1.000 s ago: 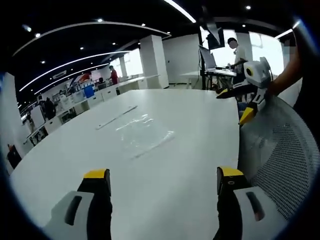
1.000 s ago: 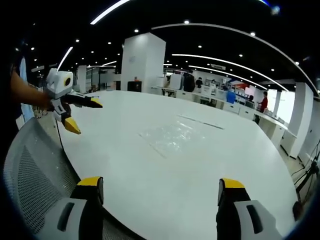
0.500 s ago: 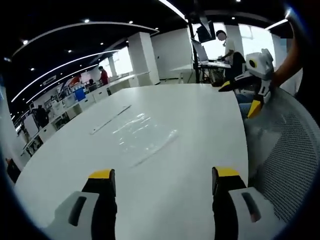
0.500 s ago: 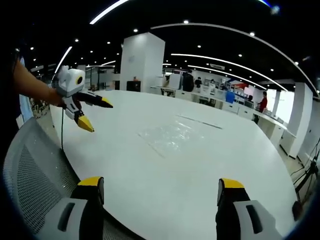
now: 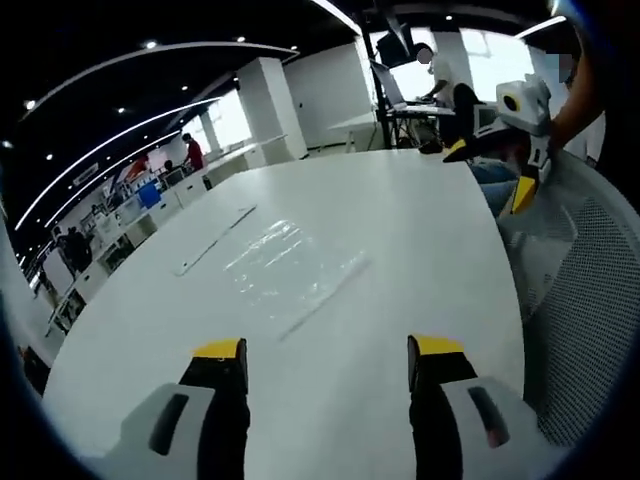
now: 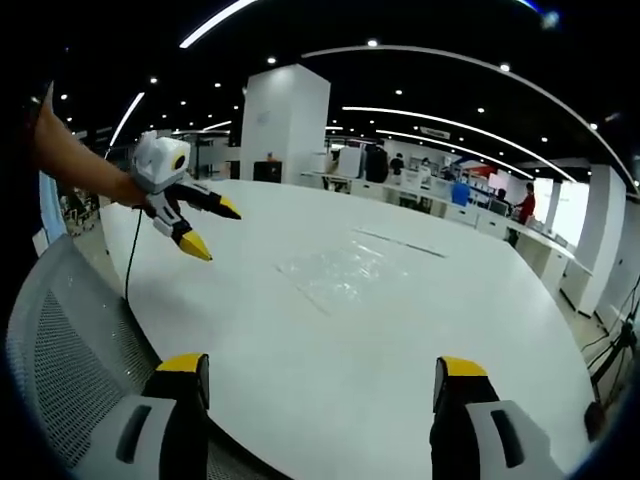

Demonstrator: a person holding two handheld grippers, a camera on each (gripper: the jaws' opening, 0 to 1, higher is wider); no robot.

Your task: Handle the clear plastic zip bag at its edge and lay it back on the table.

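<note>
The clear plastic zip bag (image 5: 290,270) lies flat on the white table (image 5: 400,230), ahead of my left gripper (image 5: 325,350), which is open with nothing between its jaws. In the right gripper view the bag (image 6: 345,272) sits mid-table, well beyond my right gripper (image 6: 320,372), open and empty near the table's near edge. The left gripper (image 6: 210,228) shows there at the left, held over the table by a hand, jaws apart. The right gripper (image 5: 495,165) appears at the far right of the left gripper view, jaws spread.
A long thin clear strip (image 5: 215,240) lies past the bag. A grey mesh chair back (image 6: 60,340) stands at the table's edge, also the mesh chair (image 5: 585,300). Desks, people and a white pillar (image 6: 285,125) fill the background office.
The left gripper has moved forward over the table toward the bag, which now looks closer in its view. The right gripper has stayed put. The bag has not moved.
</note>
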